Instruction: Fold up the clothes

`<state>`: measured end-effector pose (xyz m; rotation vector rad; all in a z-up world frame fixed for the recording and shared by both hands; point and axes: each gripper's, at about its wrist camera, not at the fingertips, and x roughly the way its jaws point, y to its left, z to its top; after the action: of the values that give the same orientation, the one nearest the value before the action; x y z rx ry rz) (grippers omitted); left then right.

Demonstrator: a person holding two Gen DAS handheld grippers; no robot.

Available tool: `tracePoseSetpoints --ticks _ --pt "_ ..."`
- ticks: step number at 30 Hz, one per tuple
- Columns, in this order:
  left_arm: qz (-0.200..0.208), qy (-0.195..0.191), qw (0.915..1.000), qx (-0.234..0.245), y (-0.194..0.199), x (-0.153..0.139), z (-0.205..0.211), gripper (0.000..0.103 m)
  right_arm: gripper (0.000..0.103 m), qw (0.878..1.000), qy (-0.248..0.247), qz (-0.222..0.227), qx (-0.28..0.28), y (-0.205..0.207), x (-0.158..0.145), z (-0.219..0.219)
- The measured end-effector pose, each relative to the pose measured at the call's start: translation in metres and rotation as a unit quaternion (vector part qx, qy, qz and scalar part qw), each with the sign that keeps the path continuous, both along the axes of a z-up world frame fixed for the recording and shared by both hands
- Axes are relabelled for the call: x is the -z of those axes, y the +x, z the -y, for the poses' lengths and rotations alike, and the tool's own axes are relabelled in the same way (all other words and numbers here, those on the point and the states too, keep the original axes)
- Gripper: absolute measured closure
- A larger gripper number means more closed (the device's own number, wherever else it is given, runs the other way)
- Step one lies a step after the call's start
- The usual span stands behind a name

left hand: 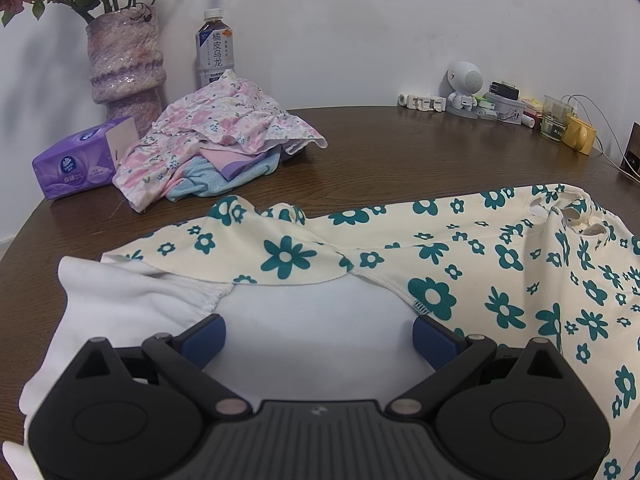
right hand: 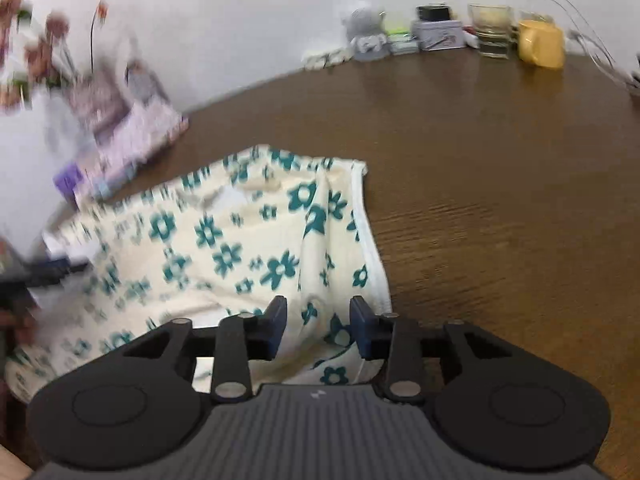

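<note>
A cream garment with teal flowers (left hand: pixel 460 256) lies spread on the brown table (left hand: pixel 400 152), with its white inside (left hand: pixel 120 296) turned up at the left. My left gripper (left hand: pixel 319 330) hovers over that white part, jaws wide open and nothing between them. The right wrist view, which is blurred, shows the same garment (right hand: pixel 224 232) with a raised fold running toward me. My right gripper (right hand: pixel 318 320) sits low over the garment's near right edge. Its jaws are partly open, with the fold between the pads, which do not visibly press on it.
A pile of pink floral and blue clothes (left hand: pixel 216 140) lies at the back left, beside a purple tissue pack (left hand: pixel 76 160), a vase (left hand: pixel 126 60) and a bottle (left hand: pixel 214 46). Small items and a yellow mug (right hand: pixel 540 44) line the back right edge. Bare tabletop (right hand: pixel 500 180) stretches right of the garment.
</note>
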<state>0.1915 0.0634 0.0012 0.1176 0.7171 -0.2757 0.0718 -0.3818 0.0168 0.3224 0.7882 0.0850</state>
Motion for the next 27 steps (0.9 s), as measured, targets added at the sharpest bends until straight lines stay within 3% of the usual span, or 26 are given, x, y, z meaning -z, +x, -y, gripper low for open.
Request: tracePoseSetpoints --ticks 5,9,11,13,16,20,22,25,26,27 --pt "0.000 0.000 1.0000 0.000 0.000 0.000 0.000 0.002 0.072 1.000 -0.011 0.014 0.001 -0.015 -0.011 -0.001" --pt "0.000 0.000 1.0000 -0.001 0.000 0.000 0.000 0.002 0.076 0.998 -0.049 -0.021 -0.020 -0.005 -0.003 -0.020" --pt "0.001 0.000 1.0000 -0.001 0.000 0.000 0.000 0.002 0.082 0.998 -0.055 -0.025 -0.021 -0.003 0.003 -0.022" --pt "0.001 0.000 1.0000 -0.001 0.000 0.000 0.000 0.002 0.094 0.998 -0.056 -0.020 -0.023 -0.005 0.003 -0.020" --pt "0.001 0.000 1.0000 -0.001 0.000 0.000 0.000 0.002 0.097 0.998 -0.056 -0.011 -0.026 -0.007 0.004 -0.016" --pt "0.001 0.000 1.0000 -0.001 0.000 0.000 0.000 0.002 0.092 0.999 -0.031 -0.004 -0.022 -0.008 -0.002 -0.012" --pt "0.001 0.000 1.0000 -0.001 0.000 0.000 0.000 0.002 0.079 0.999 -0.046 0.001 -0.019 -0.006 -0.004 -0.017" --pt "0.001 0.000 1.0000 -0.001 0.000 0.000 0.000 0.002 0.077 0.998 -0.054 -0.003 -0.015 0.003 0.001 -0.022" --pt "0.001 0.000 1.0000 -0.001 0.000 0.000 0.000 0.002 0.082 0.998 -0.057 -0.005 -0.016 0.005 0.003 -0.023" --pt "0.001 0.000 1.0000 -0.001 0.000 0.000 0.000 0.002 0.100 0.998 -0.058 0.000 -0.020 0.004 0.002 -0.024"
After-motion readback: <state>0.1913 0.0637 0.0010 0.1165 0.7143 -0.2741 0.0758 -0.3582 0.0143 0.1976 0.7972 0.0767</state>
